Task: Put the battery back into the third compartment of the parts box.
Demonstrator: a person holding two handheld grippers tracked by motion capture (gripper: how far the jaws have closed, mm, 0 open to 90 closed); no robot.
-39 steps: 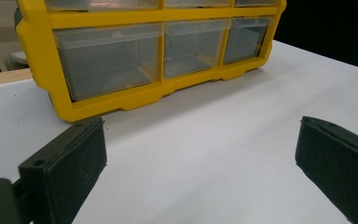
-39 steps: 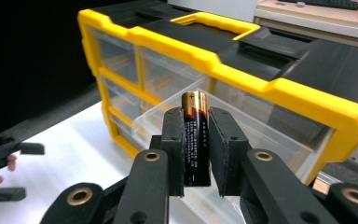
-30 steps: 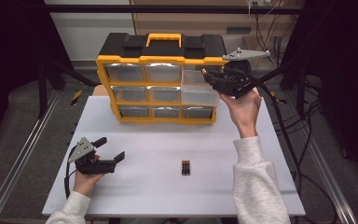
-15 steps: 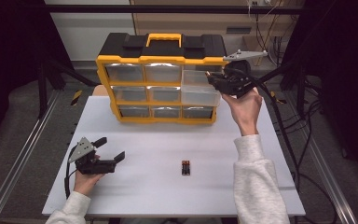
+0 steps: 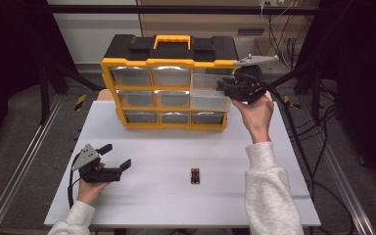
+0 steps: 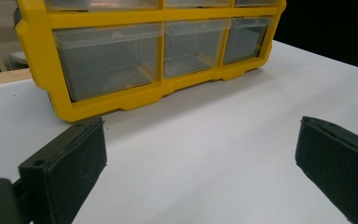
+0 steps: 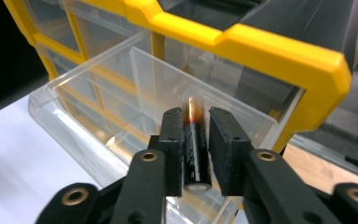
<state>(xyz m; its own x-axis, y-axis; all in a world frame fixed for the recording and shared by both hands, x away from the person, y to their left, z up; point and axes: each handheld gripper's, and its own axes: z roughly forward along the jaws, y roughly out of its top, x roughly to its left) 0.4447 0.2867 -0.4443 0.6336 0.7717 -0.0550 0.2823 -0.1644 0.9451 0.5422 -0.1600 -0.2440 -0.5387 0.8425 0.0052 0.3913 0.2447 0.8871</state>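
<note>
- Right gripper view: a black battery (image 7: 196,156) sits between the right gripper's (image 7: 196,154) jaws, its upper end blurred, held over the pulled-out clear drawer (image 7: 98,116) of the yellow organizer (image 7: 279,56).
- High view: the battery in the grip is too small to make out there. It shows the right gripper (image 5: 231,88) at upper right of frame, at the open drawer (image 5: 210,100) on the organizer's (image 5: 169,62) right column.
- High view also has a second battery (image 5: 195,175) lying flat on the table, lower centre, well apart from both grippers.
- Left gripper view: low angle on the organizer's bottom row of closed clear drawers (image 6: 107,58).
- Surface: white table (image 5: 176,200), organizer at the far edge, black lid with yellow handle. Dark room, metal rails at the sides, cables at upper right.
- Right jaws: nearly closed and just been easing open; the battery is between the pads and looks gripped on both sides, though a gap is hard to rule out.
- Left gripper (image 5: 115,157): lower left of frame, resting on the table in the hand, jaws wide apart, nothing between them.
</note>
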